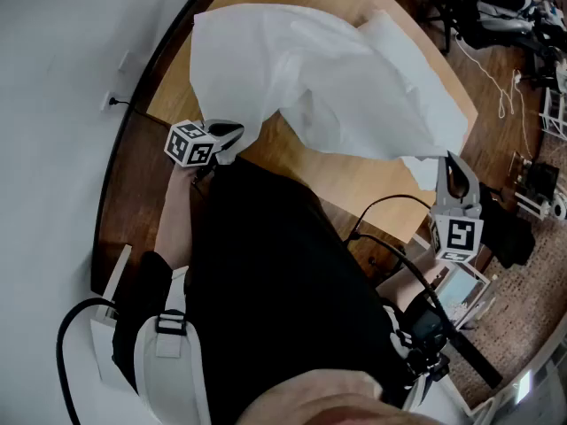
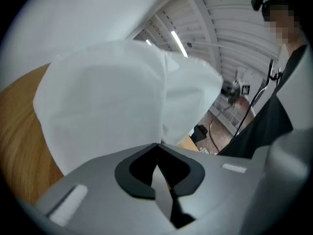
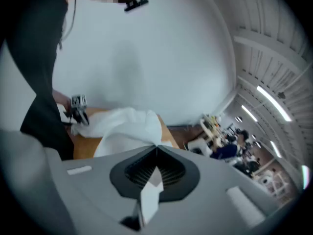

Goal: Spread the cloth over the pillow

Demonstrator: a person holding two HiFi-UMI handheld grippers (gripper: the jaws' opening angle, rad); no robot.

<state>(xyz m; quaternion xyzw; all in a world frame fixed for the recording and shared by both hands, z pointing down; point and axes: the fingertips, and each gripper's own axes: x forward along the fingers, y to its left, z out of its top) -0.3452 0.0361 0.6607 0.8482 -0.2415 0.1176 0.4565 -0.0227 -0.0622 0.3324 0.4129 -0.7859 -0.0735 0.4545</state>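
White cloth (image 1: 328, 78) billows at upper centre, clamped at opposite edges by left gripper (image 1: 232, 138) and right gripper (image 1: 450, 165); lowering and smoothing likely remain.

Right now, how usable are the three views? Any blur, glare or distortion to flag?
Head view: evenly lit and fairly sharp, white cloth near blown out, straight edges bowed by the lens. Left gripper view: heavy fisheye, dark corners, soft focus, cloth folds washed flat. Right gripper view: same vignette, ceiling lights show as bright streaks, far background blurred, cloth in the jaws too close to be sharp.
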